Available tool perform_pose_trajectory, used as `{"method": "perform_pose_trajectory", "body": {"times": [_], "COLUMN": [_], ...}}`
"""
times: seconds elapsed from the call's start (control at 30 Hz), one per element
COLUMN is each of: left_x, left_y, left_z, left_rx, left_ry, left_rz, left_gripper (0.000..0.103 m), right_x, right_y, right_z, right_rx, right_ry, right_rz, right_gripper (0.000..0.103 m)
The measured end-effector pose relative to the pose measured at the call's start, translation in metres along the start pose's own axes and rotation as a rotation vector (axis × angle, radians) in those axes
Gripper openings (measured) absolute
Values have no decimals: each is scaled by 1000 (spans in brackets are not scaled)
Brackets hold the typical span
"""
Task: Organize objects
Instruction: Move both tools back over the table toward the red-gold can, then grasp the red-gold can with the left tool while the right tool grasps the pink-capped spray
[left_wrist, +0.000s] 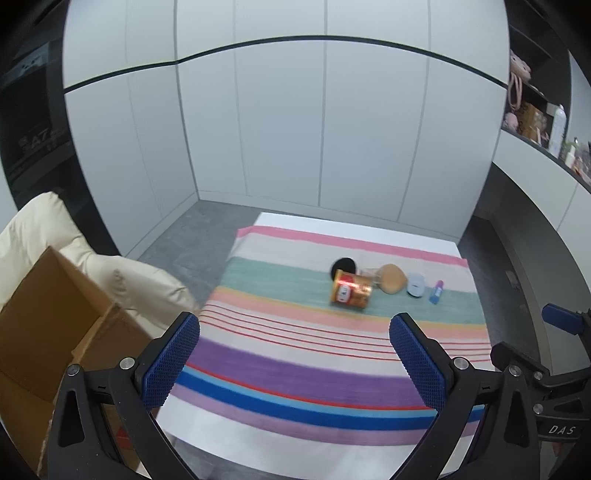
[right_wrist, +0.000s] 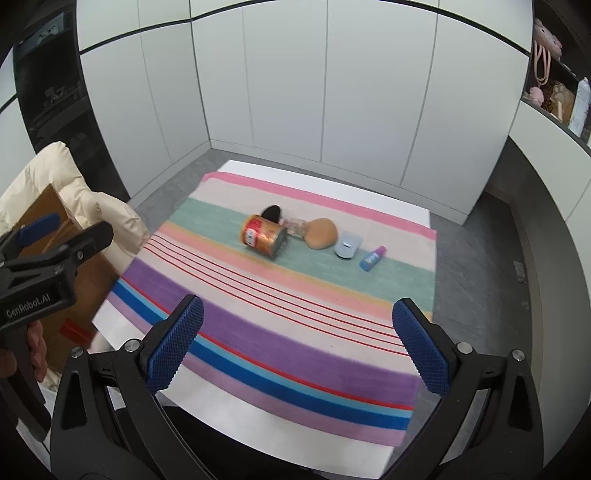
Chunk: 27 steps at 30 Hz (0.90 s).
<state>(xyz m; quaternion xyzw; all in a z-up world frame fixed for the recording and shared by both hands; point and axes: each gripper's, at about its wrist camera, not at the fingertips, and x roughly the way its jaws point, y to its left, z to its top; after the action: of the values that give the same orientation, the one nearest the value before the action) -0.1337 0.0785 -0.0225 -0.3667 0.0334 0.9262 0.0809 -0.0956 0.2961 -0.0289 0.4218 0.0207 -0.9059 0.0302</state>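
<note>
Right wrist view: your right tool (right_wrist: 297, 345) is wide open, holds nothing.
L tool (left_wrist: 295, 360): wide open, empty too.
Things: can (right_wrist: 264, 236), bun (right_wrist: 321, 233), small bottle (right_wrist: 372, 259) lie mid-bench (right_wrist: 295, 439).
Box (left_wrist: 44, 332): left of bench.
Done: nothing yet, I think.

You can read two marks, both on claw bodies. In the left wrist view, at the lower right of the frame, white letters "DAS" stand on the black body of the right claw (left_wrist: 565, 321). In the right wrist view, at the left edge of the frame, "GenRobot.AI" is printed in white on the black body of the left claw (right_wrist: 55, 230). The tin (right_wrist: 264, 235) lying near the middle of the frame carries a red and white label, but its print is too blurred for you to read.
</note>
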Motion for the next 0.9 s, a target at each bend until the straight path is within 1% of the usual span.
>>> {"method": "perform_pose_trajectory", "body": {"times": [0.3, 0.47, 0.5, 0.53, 0.6, 0.7, 0.8, 0.9], "left_x": [10, 21, 25, 29, 41, 70, 103, 136], "left_y": [-36, -54, -57, -60, -64, -71, -76, -76], "left_z": [-4, -8, -8, -9, -9, -7, -6, -5], "left_rx": [37, 64, 66, 68, 79, 109, 125, 120], "left_ry": [38, 64, 74, 80, 87, 117, 135, 152], "left_rz": [-52, -54, -59, -61, -54, -67, -62, -71], "left_gripper": [103, 103, 103, 103, 103, 103, 103, 103], "right_x": [-4, 7, 12, 17, 30, 52, 75, 105], "right_y": [-29, -48, -52, -56, -66, -79, -89, -97], "right_z": [-13, -18, -20, -22, -25, -25, -21, -18], "right_rx": [30, 73, 76, 78, 95, 110, 95, 85], "right_ry": [15, 43, 56, 64, 88, 117, 115, 110], "right_rz": [-14, -21, -29, -35, -54, -55, -76, -68], "right_gripper": [103, 103, 102, 97, 97, 95, 93, 92]}}
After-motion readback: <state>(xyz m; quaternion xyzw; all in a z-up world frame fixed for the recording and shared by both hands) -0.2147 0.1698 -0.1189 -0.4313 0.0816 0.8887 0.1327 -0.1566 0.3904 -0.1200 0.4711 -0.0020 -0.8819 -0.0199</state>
